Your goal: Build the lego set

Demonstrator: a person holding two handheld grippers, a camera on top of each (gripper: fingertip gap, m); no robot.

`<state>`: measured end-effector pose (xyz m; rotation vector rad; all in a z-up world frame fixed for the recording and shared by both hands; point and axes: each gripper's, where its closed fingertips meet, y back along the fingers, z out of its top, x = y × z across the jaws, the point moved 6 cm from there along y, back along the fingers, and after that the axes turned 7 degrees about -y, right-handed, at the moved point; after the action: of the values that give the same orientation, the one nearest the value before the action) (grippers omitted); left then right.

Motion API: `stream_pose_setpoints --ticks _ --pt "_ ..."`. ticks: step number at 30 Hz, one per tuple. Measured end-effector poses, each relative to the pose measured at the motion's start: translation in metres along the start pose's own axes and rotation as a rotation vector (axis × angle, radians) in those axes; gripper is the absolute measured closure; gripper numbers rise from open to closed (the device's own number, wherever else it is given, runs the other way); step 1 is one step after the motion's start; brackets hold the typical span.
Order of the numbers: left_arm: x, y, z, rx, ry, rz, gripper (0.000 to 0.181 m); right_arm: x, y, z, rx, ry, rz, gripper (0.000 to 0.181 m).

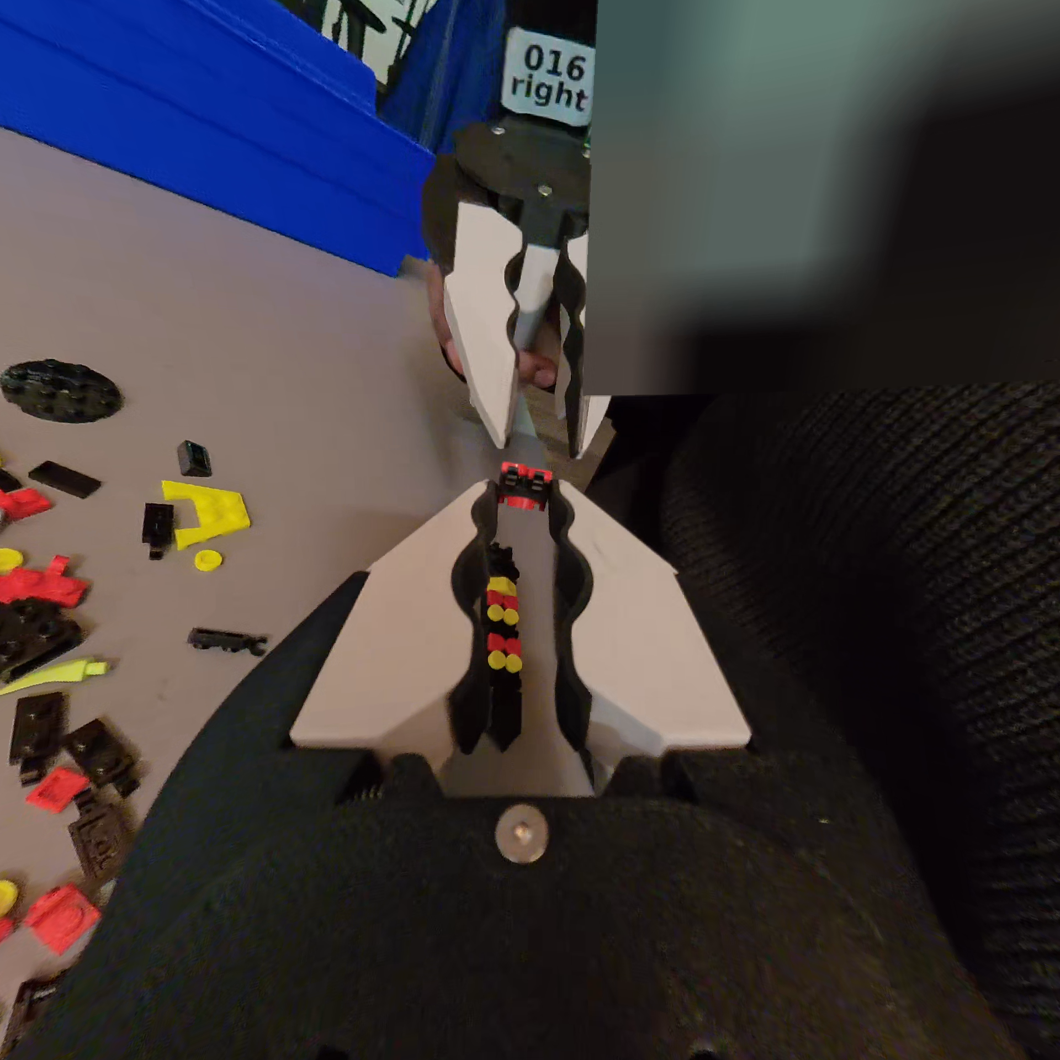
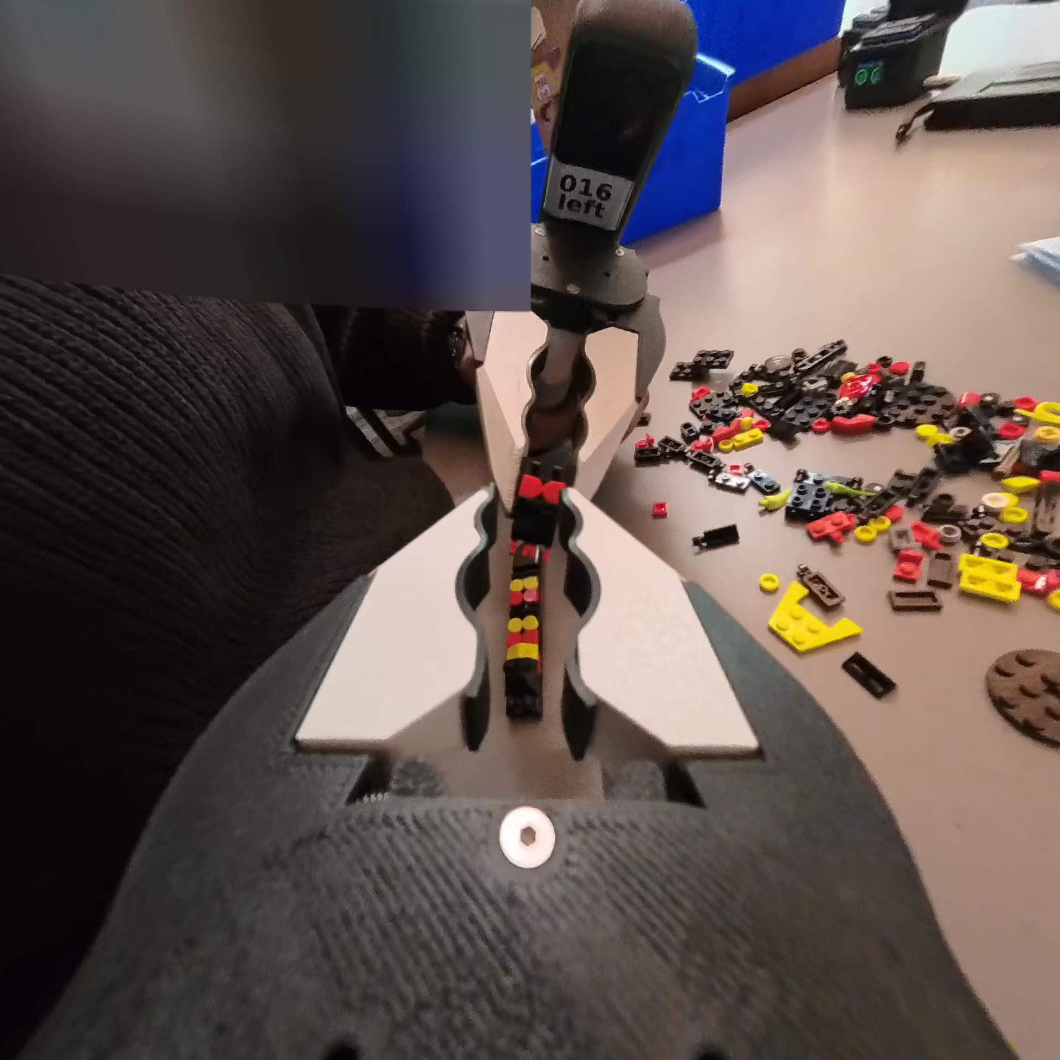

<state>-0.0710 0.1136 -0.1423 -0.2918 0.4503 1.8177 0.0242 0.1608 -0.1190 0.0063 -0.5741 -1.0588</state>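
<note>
My left gripper (image 1: 522, 487) is shut on the red and black end of a lego assembly (image 1: 525, 486). A black strip with red and yellow studs (image 1: 503, 631) runs back between its fingers. My right gripper (image 1: 539, 450) faces it tip to tip, just beyond the red end. In the right wrist view my right gripper (image 2: 530, 496) closes around the red and black end (image 2: 539, 490). A similar studded strip (image 2: 523, 631) runs back between its fingers. The left gripper (image 2: 545, 482) meets it from above. Both are held off the table's edge, over dark knit clothing.
Loose red, yellow and black lego pieces (image 2: 889, 447) lie on the tan table (image 2: 803, 287). They include a yellow wedge plate (image 1: 209, 510) and a black round plate (image 1: 62, 391). A blue bin (image 1: 229, 126) stands at the back. Dark knit clothing (image 1: 860, 573) fills one side. My two grippers' fingertips are within a few centimetres of each other.
</note>
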Motion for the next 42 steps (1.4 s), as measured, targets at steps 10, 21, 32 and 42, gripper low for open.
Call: stream_pose_setpoints --ticks 10,21,32,42 --pt "-0.0021 -0.0066 -0.0016 0.045 -0.058 0.06 0.166 -0.0012 -0.0046 -0.0059 0.068 0.029 -0.065 0.163" --pt "0.0002 -0.0055 -0.0002 0.044 -0.079 0.1 0.166 -0.0019 -0.0037 -0.0041 0.073 0.056 -0.113 0.167" --pt "-0.0006 -0.0061 0.0005 0.063 -0.143 0.147 0.166 -0.0028 -0.0036 -0.0049 0.079 0.057 -0.12 0.167" --pt "-0.0011 -0.0064 0.0007 0.061 -0.145 0.153 0.166 -0.0019 -0.0035 -0.0041 0.099 0.037 -0.132 0.167"
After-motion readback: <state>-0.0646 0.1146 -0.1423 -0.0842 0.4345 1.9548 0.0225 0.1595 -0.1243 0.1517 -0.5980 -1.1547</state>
